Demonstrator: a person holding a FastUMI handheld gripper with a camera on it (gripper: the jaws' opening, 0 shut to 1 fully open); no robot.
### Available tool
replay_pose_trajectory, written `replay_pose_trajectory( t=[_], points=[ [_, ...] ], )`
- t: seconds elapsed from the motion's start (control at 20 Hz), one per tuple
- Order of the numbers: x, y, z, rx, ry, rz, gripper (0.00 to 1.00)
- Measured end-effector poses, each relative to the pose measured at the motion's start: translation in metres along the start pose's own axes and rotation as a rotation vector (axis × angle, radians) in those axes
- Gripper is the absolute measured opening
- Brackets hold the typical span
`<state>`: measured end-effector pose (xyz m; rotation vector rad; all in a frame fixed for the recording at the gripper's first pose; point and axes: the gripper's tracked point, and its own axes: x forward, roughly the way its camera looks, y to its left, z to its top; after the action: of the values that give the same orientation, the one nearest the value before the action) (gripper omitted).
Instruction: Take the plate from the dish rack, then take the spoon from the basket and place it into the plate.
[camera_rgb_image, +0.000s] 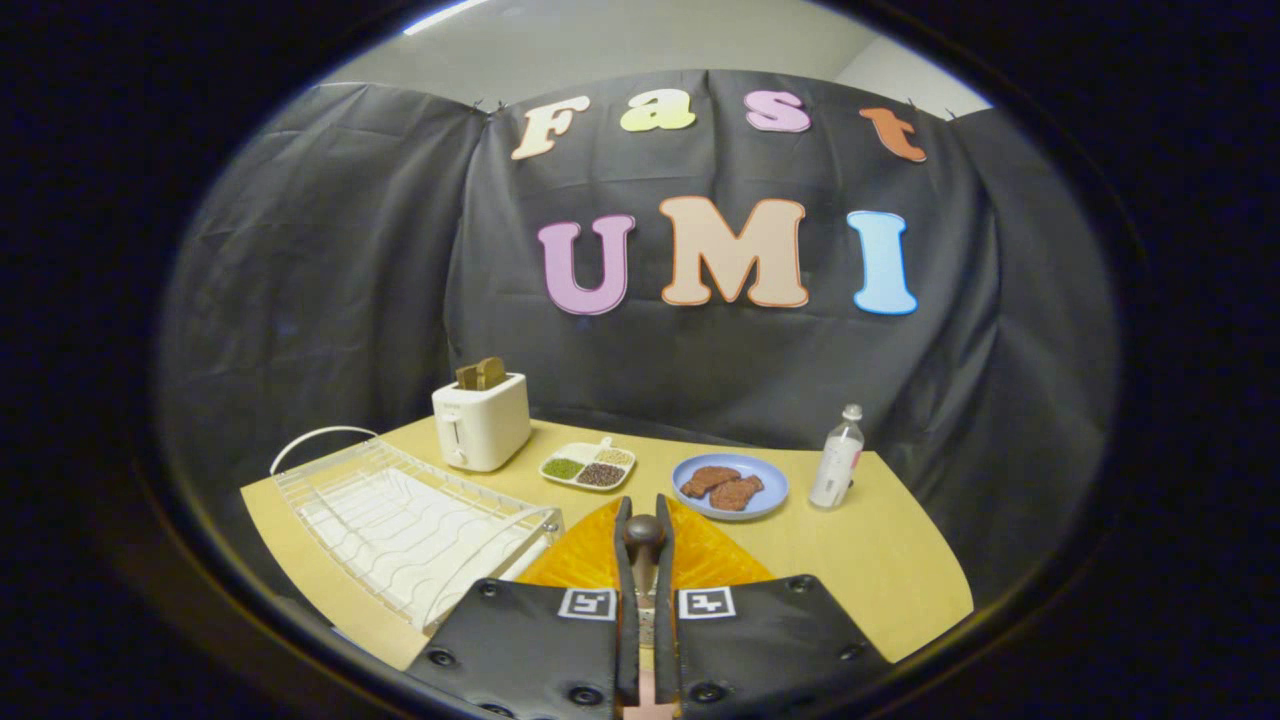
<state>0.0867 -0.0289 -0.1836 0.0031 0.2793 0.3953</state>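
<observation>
gripper (645, 545) fingers pinch the spoon (644, 532) by its thin handle above the orange plate (590, 560); light, stiff and likely slick, so mid-handle hold suits.

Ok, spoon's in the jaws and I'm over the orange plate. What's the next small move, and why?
Probably ease the gripper down a little, then open the jaws. They are shut on the spoon, whose rounded end sits between them, over the orange plate beside the dish rack. The spoon's height is hard to judge, so lower gently.
</observation>
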Motion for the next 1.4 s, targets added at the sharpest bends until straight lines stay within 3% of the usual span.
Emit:
replay_pose_trajectory(
  t=[0.45, 0.9, 1.4],
  points=[
    [-0.056, 0.010, 0.015, 0.006, -0.039, 0.089, 0.08],
    [-0.081, 0.034, -0.046, 0.009, 0.019, 0.203, 0.08],
    [-0.087, 0.034, -0.107, 0.009, 0.101, 0.236, 0.09]
  ],
)
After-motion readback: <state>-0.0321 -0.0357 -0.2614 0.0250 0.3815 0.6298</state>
